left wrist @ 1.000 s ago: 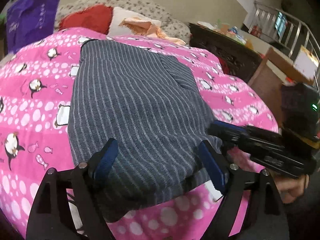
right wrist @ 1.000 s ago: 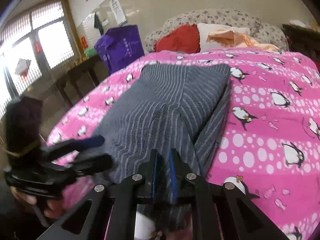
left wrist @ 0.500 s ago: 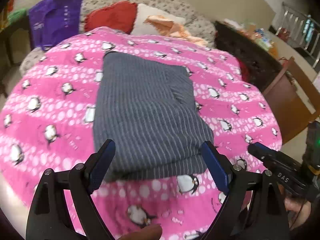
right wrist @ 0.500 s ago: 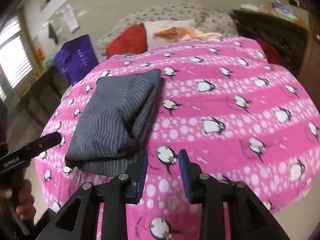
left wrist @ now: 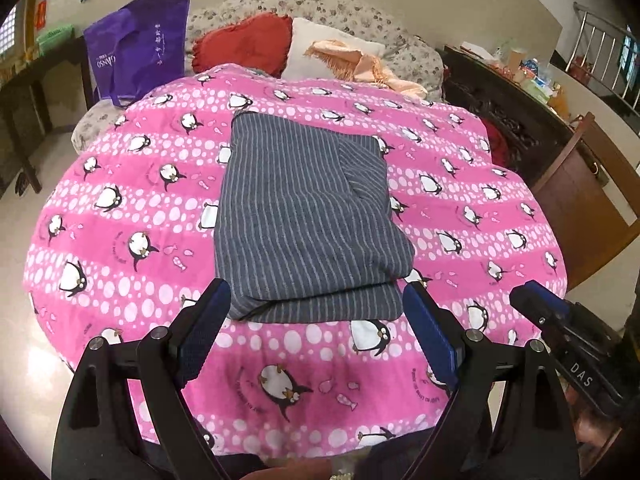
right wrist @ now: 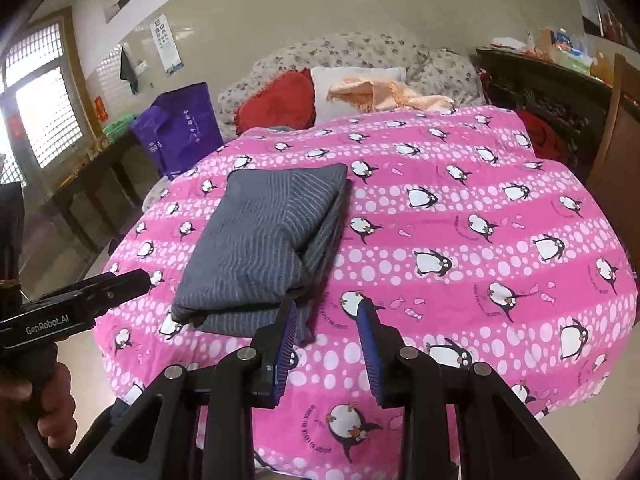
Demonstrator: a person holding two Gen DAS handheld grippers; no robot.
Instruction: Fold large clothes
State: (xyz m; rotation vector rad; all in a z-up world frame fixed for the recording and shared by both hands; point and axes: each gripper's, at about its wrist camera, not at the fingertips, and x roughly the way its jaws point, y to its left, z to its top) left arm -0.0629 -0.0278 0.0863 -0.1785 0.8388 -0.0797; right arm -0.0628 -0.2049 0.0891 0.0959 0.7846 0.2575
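A grey striped garment lies folded into a thick rectangle on the pink penguin bedspread; it also shows in the right wrist view. My left gripper is open and empty, held above the bed's near edge, just short of the garment. My right gripper is open and empty near the garment's front right corner, clear of the cloth. The right gripper's tip shows in the left wrist view, and the left gripper shows in the right wrist view.
Red and white pillows and a peach cloth lie at the head of the bed. A purple bag stands at the far left. A dark cabinet and a wooden chair stand to the right.
My right gripper let go of the garment and opened. Both grippers pulled back and up from the folded garment, which now lies alone on the bed.
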